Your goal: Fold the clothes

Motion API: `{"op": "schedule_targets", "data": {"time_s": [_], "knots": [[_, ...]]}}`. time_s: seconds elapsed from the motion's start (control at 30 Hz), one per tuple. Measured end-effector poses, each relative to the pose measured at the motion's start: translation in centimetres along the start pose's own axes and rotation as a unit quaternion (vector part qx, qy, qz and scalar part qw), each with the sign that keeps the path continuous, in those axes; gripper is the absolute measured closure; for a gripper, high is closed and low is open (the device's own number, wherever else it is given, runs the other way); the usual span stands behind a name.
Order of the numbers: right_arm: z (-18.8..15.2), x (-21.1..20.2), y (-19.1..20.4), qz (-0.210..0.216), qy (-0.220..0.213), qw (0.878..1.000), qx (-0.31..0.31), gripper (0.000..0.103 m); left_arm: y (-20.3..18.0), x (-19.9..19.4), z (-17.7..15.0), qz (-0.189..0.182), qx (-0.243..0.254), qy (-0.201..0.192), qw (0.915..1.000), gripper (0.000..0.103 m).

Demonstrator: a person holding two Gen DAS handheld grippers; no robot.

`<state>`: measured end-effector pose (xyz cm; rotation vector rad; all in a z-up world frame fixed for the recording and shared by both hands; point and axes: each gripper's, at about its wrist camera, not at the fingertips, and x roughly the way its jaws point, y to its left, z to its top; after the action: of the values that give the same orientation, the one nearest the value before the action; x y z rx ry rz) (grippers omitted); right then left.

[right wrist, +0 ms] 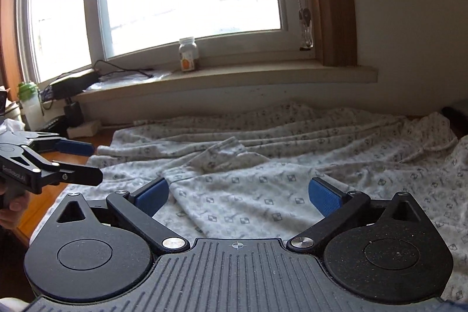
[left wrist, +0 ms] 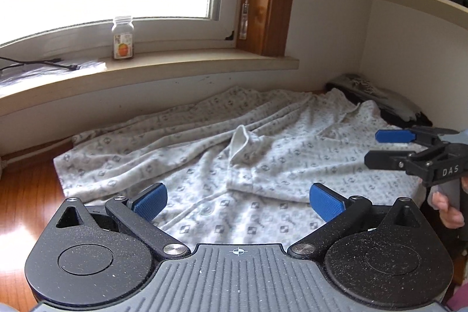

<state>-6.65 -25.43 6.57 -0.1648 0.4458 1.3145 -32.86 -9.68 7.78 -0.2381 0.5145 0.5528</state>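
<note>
The patterned white garment [left wrist: 234, 154] lies spread but rumpled on the wooden surface under the windowsill [left wrist: 163, 69], a loose flap [left wrist: 244, 142] standing up near its middle and long creases running toward 10 o'clock. Both claws are released and hold nothing: the left gripper [left wrist: 238, 199] hovers over the near hem with its blue pads [left wrist: 150, 202] wide apart, and the right gripper [right wrist: 238, 196] hangs likewise over the cloth to its right, each showing at the other's side edge. The step in hand looks like the first grasp before a fold. To do it well, I would lower each claw onto a single layer at the near edge, at about 7 and 5 o'clock of the garment, pinch only one thickness, pull outward to flatten the creases, then carry the edge toward 12 o'clock, keeping both ends level and clear of the jar [left wrist: 123, 38] on the sill
</note>
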Motion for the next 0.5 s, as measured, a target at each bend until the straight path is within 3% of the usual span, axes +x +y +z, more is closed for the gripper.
{"op": "schedule_targets", "data": {"time_s": [0.33,0.5], "knots": [[-0.7,-1.8,2.9,-0.028,-0.002,0.998,-0.056,0.002,0.3,-0.9,-1.5,0.005,-0.005,0.011,0.9999,0.0],[-0.8,-3.2,1.3,-0.071,-0.008,0.995,-0.072,0.002,1.7,-2.5,-3.2,0.012,-0.015,0.01,0.9998,0.0]]}}
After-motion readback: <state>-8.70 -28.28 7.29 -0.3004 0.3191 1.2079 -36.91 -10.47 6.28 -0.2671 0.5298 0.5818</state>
